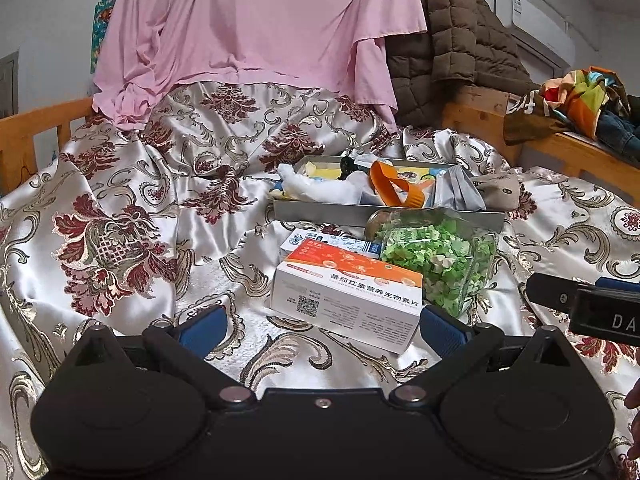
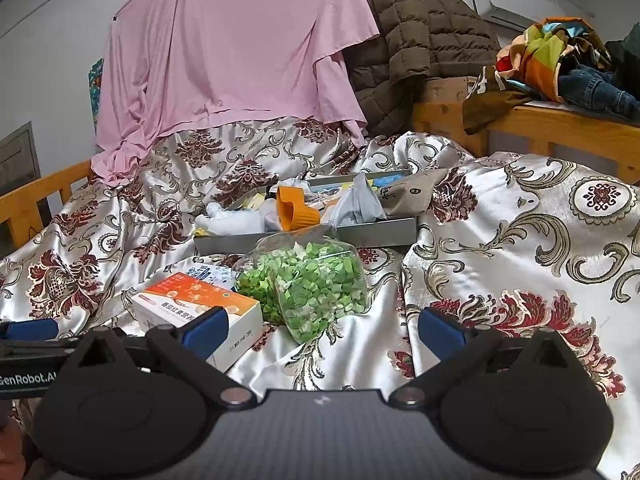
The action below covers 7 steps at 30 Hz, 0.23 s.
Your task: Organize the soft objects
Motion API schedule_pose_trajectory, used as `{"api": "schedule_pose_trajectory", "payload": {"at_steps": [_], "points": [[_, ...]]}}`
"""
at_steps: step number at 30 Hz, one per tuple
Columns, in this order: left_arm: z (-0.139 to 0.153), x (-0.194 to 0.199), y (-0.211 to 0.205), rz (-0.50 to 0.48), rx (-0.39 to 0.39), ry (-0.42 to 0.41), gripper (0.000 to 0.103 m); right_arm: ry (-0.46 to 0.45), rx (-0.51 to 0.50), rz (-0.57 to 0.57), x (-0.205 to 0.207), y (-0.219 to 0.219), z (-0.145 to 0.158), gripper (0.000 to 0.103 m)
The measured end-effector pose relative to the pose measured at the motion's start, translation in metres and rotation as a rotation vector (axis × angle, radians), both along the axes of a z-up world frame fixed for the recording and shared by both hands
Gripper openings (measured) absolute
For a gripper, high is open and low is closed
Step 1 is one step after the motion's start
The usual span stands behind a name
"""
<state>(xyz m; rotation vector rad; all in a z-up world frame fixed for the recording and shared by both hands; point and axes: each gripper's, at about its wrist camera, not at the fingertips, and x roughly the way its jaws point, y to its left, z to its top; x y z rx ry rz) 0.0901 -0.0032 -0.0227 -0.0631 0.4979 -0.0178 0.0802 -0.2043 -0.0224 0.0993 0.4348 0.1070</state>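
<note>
A grey tray (image 1: 320, 211) (image 2: 376, 233) lies on the patterned satin bedspread, holding a white soft toy (image 1: 320, 188) (image 2: 234, 220), an orange band (image 1: 394, 188) (image 2: 296, 210), a grey mask packet (image 1: 460, 192) (image 2: 360, 204) and a beige pouch (image 1: 500, 190) (image 2: 412, 196). In front of it lie a clear bag of green pieces (image 1: 440, 260) (image 2: 308, 288) and an orange-and-white box (image 1: 348, 296) (image 2: 196, 304). My left gripper (image 1: 324, 330) is open, straddling the box's near end. My right gripper (image 2: 320, 330) is open and empty just before the bag.
A pink sheet (image 1: 256, 32) and a brown quilted jacket (image 1: 452, 48) hang behind the bed. A wooden rail (image 1: 576, 152) at right carries piled clothes (image 2: 560, 60). A second small box (image 1: 320, 240) lies behind the orange one.
</note>
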Motion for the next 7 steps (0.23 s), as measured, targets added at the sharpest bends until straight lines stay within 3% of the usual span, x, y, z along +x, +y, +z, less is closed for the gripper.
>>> {"api": "schedule_pose_trajectory", "payload": {"at_steps": [7], "points": [[-0.0004,0.0002,0.0014,0.005,-0.004,0.006,0.102,0.001,-0.001,0.001,0.0001,0.0004,-0.0003,0.103]]}}
